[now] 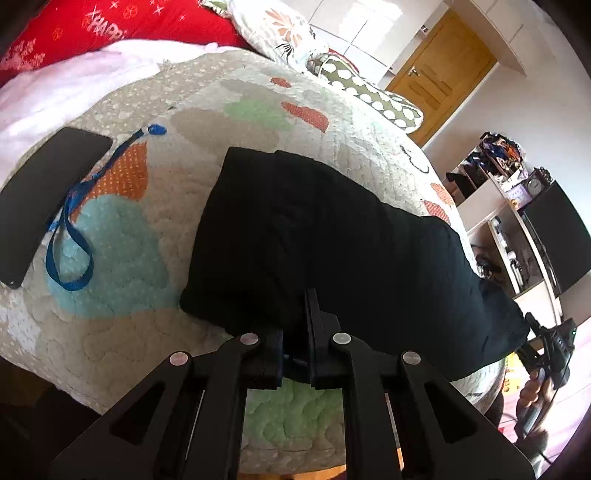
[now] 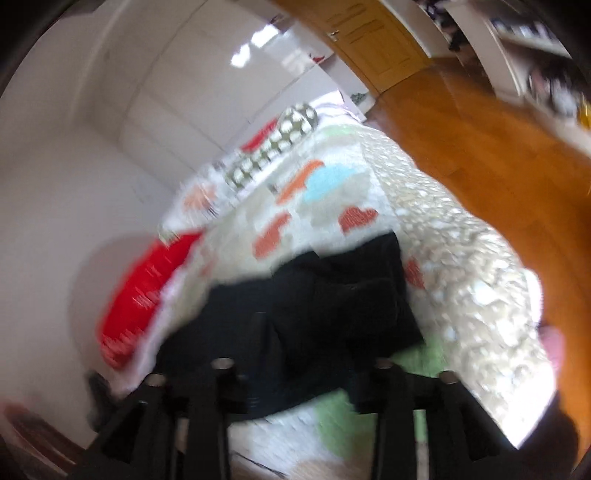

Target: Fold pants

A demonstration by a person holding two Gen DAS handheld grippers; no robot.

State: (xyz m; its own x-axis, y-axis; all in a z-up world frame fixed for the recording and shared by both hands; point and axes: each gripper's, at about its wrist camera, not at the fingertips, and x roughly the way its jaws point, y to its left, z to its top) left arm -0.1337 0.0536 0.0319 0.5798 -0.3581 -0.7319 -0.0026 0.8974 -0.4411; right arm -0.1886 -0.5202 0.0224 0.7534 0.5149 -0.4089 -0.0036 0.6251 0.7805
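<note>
— Lying on the quilted bed (image 1: 122, 325), the black pants (image 1: 332, 236) are stretched from the left gripper (image 1: 295, 332) toward the far right edge; their near hem is pinched by its closed jaws.

— The right gripper (image 2: 306, 332) is blurred; its hold cannot be told. A phone (image 1: 40, 206) is seen only from the left wrist.

Both wrist views close above bed (image 1: 155, 206), sharing pants (image 1: 332, 236).

Black pants (image 1: 332, 236), pastel cloud-patterned quilt (image 1: 147, 229), red pillow (image 1: 110, 26)
</note>
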